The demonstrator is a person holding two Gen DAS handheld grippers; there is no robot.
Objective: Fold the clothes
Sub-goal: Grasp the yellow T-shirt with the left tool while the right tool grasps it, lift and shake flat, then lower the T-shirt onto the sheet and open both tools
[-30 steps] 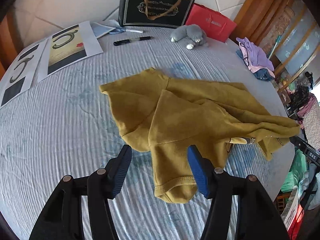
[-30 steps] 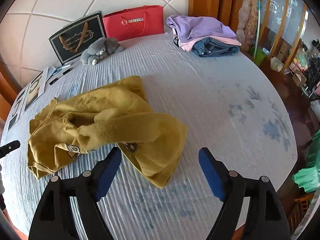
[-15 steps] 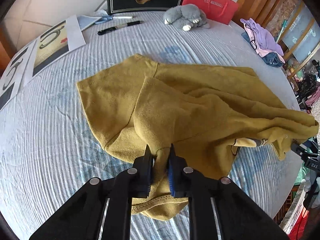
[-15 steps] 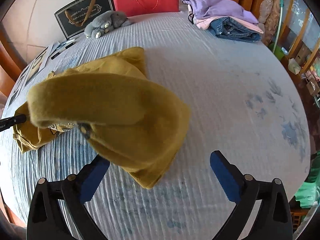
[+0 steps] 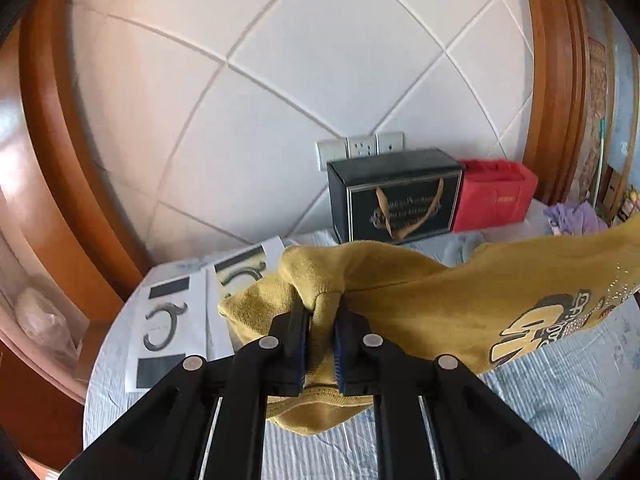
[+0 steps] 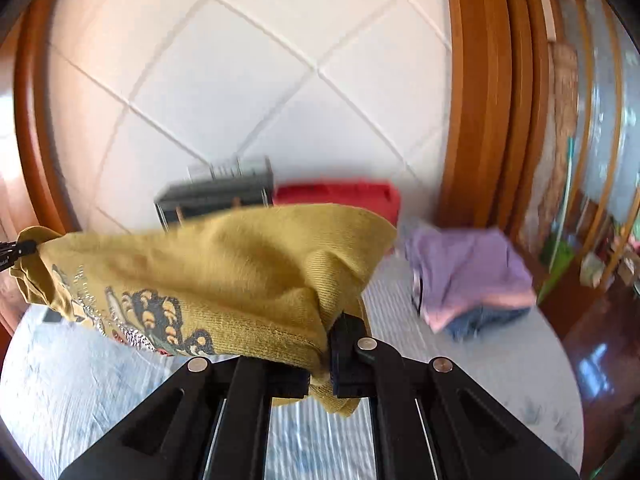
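A mustard-yellow sweater (image 5: 432,300) with a printed front hangs stretched in the air between both grippers, above the bed. My left gripper (image 5: 322,312) is shut on a bunch of its fabric at one end. My right gripper (image 6: 326,340) is shut on the other end of the sweater (image 6: 224,264), and the cloth drapes over its left finger. The tip of the left gripper (image 6: 16,250) shows at the far left edge of the right wrist view, pinching the sweater's far corner.
The bed (image 5: 560,392) has a pale blue striped sheet. Against the tiled wall stand a black gift bag (image 5: 396,196) and a red bag (image 5: 496,196). Printed sheets (image 5: 168,320) lie at the left. A pile of purple and denim clothes (image 6: 468,276) sits at the right.
Both grippers closed on the sweater, the left first and then the right. They rose and tilted up, lifting the sweater off the bed so it hangs stretched between them.
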